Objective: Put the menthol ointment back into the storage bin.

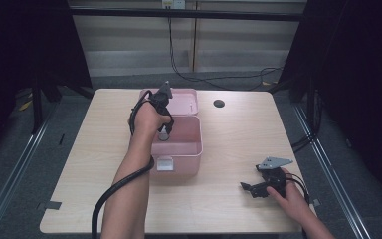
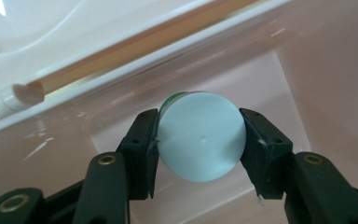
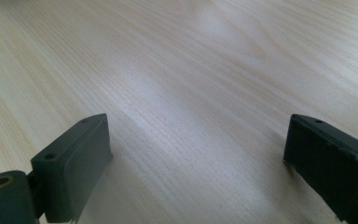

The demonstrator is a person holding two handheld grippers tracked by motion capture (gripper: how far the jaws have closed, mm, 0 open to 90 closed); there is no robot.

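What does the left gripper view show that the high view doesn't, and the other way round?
Left gripper view alone: the left claw is shut on a pale round cap with a green rim behind it, and the pink box's hinge pin shows close up.

High view alone: the whole wooden table, its round cable hole, the box's white latch, and the right claw resting near the front right edge.

Both: the open pink box, its lid laid back, with the left claw over its inside.

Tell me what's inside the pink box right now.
Inside the pink box, the left gripper holds a round pale-capped container with a green edge. Its body and the floor beneath it are hidden behind the cap.
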